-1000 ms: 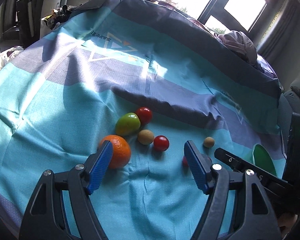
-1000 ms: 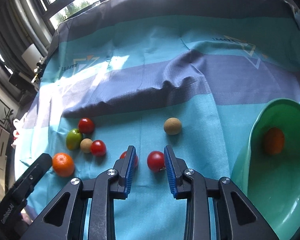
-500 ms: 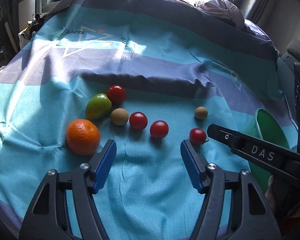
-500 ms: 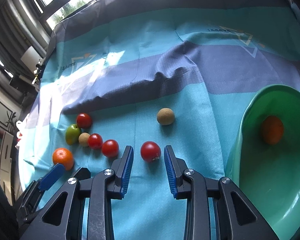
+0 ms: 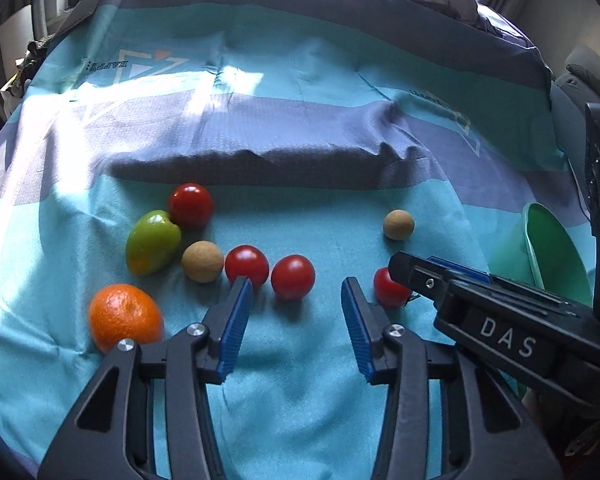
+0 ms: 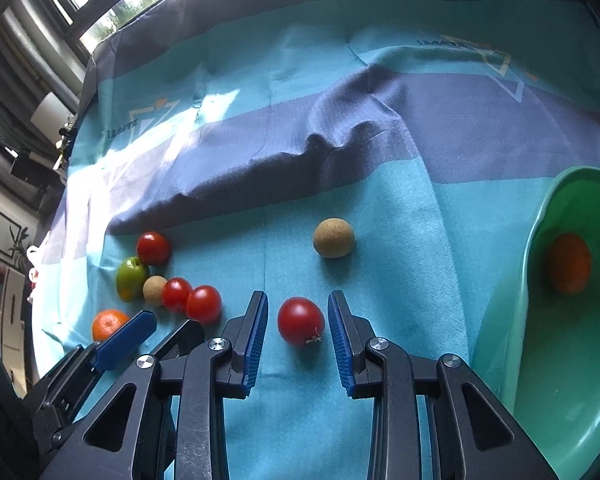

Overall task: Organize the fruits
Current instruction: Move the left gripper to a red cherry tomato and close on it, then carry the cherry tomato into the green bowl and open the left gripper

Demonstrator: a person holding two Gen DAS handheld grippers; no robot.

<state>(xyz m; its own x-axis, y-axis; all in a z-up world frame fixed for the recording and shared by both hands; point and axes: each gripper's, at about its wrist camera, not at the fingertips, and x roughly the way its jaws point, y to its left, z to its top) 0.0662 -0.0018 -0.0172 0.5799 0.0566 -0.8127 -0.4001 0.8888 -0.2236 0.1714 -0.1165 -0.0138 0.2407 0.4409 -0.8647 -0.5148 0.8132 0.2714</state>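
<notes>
Nearest in the right wrist view, the right tongs (image 6: 297,318) stand narrowly parted around a red tomato (image 6: 301,320), which rests on the teal cloth (image 6: 400,288) between the blue pads (image 6: 339,334); a sliver of cloth shows on each side, so the pads do not press it. The left tongs (image 5: 296,304) have just been closing and are about a third open, with nothing between them but cloth; another tomato (image 5: 293,277) lies just beyond the gap, slightly left of centre.

Beside that one, and touching it, sits a second tomato (image 5: 247,265), half hidden behind the left pad tip. Next along to the left come a small tan ball-shaped fruit (image 5: 202,261), a green fruit (image 5: 152,241) and, nearer the cloth's edge, an orange (image 5: 125,317) (the largest of the loose pieces). A further tomato (image 5: 191,205) sits just behind the green fruit, touching it.

Farther back on the right, a second tan fruit (image 6: 334,237) lies alone, well apart from the row. At the far right edge a green bowl (image 6: 540,380) stands on the cloth with one orange fruit (image 6: 570,263) inside it.

Behind everything a dark fold crosses the purple band (image 6: 480,128) of the cloth, and windows (image 6: 132,4) show beyond.
</notes>
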